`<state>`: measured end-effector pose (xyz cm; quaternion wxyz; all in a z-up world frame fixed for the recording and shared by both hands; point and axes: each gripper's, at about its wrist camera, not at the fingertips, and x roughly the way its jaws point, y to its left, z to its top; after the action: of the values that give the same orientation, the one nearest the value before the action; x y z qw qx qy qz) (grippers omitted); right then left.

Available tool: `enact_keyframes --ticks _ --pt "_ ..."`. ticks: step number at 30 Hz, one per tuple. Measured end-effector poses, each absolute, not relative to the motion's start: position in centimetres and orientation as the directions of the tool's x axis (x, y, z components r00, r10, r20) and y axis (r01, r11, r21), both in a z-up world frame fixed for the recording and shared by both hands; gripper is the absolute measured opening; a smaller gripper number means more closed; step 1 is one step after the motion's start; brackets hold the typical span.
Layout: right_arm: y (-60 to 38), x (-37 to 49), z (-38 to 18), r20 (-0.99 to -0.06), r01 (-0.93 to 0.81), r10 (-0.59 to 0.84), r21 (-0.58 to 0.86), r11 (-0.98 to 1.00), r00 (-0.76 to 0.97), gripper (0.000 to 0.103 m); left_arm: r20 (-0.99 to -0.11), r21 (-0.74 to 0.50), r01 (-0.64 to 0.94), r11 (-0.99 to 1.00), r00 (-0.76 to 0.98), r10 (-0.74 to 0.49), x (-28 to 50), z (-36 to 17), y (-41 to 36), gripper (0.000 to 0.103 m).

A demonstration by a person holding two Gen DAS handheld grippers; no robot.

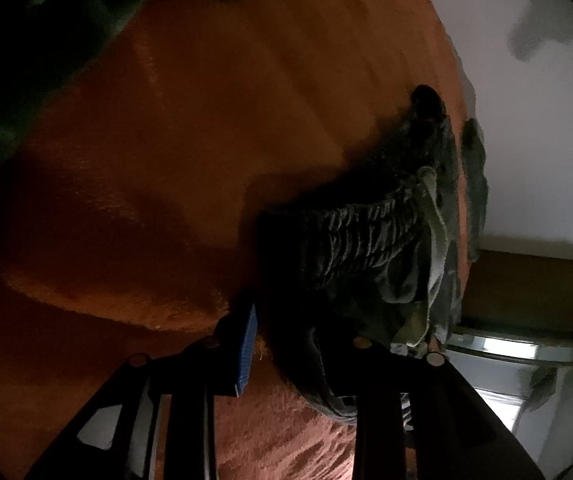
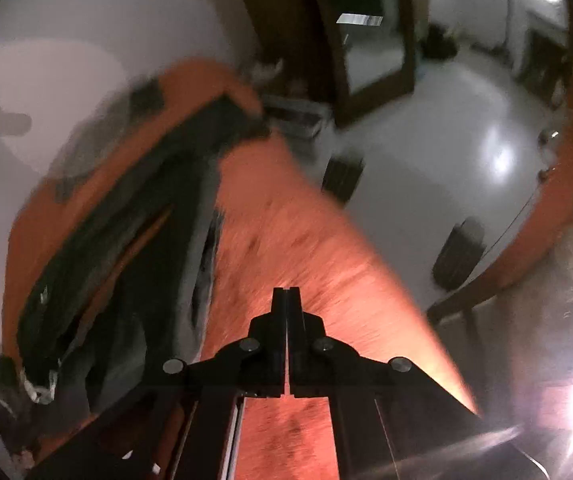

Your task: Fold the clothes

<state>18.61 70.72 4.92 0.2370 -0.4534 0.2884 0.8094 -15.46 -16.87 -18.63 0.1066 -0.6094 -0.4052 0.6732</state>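
- Nearest the left wrist lens, the left gripper [image 1: 286, 344] stood with its two fingers spread apart, one blue-ribbed pad [image 1: 247, 350] showing on the near finger, the other finger's pad hidden behind dark cloth.
- One pair of dark trousers [image 1: 366, 236] lay bunched between those fingers on the orange blanket [image 1: 206, 120]; whether the fingers pinched the fabric or merely straddled it could not be told in the gloom.
- A single pale drawstring [image 1: 436, 232] hung from the gathered elastic waistband [image 1: 358, 228], which faced the camera at the blanket's right-hand edge.
- A second mass of green fabric [image 1: 46, 40] filled the upper left corner, cut off by the frame and too dark to identify.
- In the right wrist view, the right gripper [image 2: 287, 296] was clenched, its two fingers pressed together with nothing between them, poised over bare orange pile.
- There the trousers [image 2: 158, 232] appeared as one long dark shape, motion-blurred, lying along the blanket [image 2: 294, 240] to the gripper's left, their long axis running from the lower left, where the drawstring [image 2: 40, 390] showed, toward the upper middle of the frame.
- One framed mirror [image 2: 370, 40] leaned beyond the blanket on the pale floor [image 2: 446, 120], with two dark objects on that floor, blurred beyond naming.
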Motion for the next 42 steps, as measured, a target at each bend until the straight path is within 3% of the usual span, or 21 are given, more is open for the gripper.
enact_keyframes --ticks 2,3,4,5,6,8,13,15,17,18,25,31,33,36,42 --pt "69.7 15.6 3.3 -0.905 -0.629 0.064 0.240 -0.739 -0.421 0.004 -0.734 -0.676 0.349 -0.650 -0.241 0.635 -15.2 -18.5 -17.1 0.033" --pt "69.0 14.2 2.0 -0.934 -0.641 0.050 0.203 -0.740 -0.354 0.011 -0.732 -0.678 0.353 -0.645 -0.244 0.636 -15.0 -18.4 -17.2 0.033" --pt "68.4 12.7 0.6 -0.958 -0.651 0.036 0.165 -0.741 -0.284 0.026 -0.728 -0.681 0.363 -0.636 -0.244 0.640 -14.8 -18.3 -17.3 0.034" --pt "68.0 11.4 -1.3 -0.986 -0.680 0.012 0.107 -0.726 -0.168 0.033 -0.729 -0.679 0.369 -0.635 -0.240 0.640 -14.4 -18.2 -17.5 0.035" --pt "67.7 11.4 -2.3 -0.987 -0.705 -0.027 0.131 -0.697 -0.156 0.036 -0.739 -0.670 0.357 -0.651 -0.232 0.633 -14.0 -17.7 -17.5 0.036" --pt "67.1 11.3 -4.2 -0.985 -0.753 -0.105 0.172 -0.635 -0.137 0.036 -0.767 -0.641 0.319 -0.698 -0.218 0.604 -13.2 -16.5 -17.3 0.037" --pt "64.9 8.1 -4.0 -0.993 -0.697 -0.010 0.092 -0.711 -0.120 0.036 -0.809 -0.584 0.225 -0.780 -0.234 0.539 -10.8 -12.7 -16.9 0.039" --pt "64.2 6.0 -3.4 -0.991 -0.676 0.029 0.066 -0.734 -0.129 0.036 -0.795 -0.599 0.198 -0.776 -0.259 0.548 -9.9 -11.0 -16.7 0.043" --pt "63.3 3.7 -2.9 -0.989 -0.651 0.062 0.040 -0.758 -0.134 0.036 -0.754 -0.648 0.168 -0.743 -0.273 0.597 -9.2 -9.7 -16.1 0.057" --pt "63.0 2.7 -2.7 -0.988 -0.643 0.071 0.033 -0.765 -0.135 0.036 -0.742 -0.663 0.154 -0.733 -0.268 0.615 -9.1 -9.4 -15.4 0.058" --pt "59.8 -7.8 -2.7 -0.985 -0.606 0.102 0.003 -0.795 -0.138 0.037 -0.696 -0.711 0.030 -0.703 -0.172 0.697 -9.0 -8.0 -6.7 0.058" --pt "58.0 -14.4 -5.0 -0.990 -0.621 0.100 -0.020 -0.784 -0.095 0.044 -0.711 -0.693 -0.074 -0.717 -0.089 0.697 -6.7 -7.5 -1.5 0.058" --pt "58.1 -15.6 -7.1 -0.994 -0.645 0.103 -0.048 -0.763 -0.047 0.044 -0.722 -0.683 -0.070 -0.727 -0.087 0.687 -6.4 -7.6 -1.4 0.058" --pt "59.1 -15.0 -8.4 -0.990 -0.718 0.094 0.013 -0.696 -0.110 0.002 -0.721 -0.688 -0.013 -0.725 -0.103 0.686 -6.4 -8.3 -2.8 0.058" --pt "59.6 -12.3 -2.1 -0.929 -0.706 0.049 0.242 -0.666 -0.366 0.001 -0.718 -0.694 0.029 -0.720 -0.116 0.687 -7.0 -8.8 -3.7 0.058"
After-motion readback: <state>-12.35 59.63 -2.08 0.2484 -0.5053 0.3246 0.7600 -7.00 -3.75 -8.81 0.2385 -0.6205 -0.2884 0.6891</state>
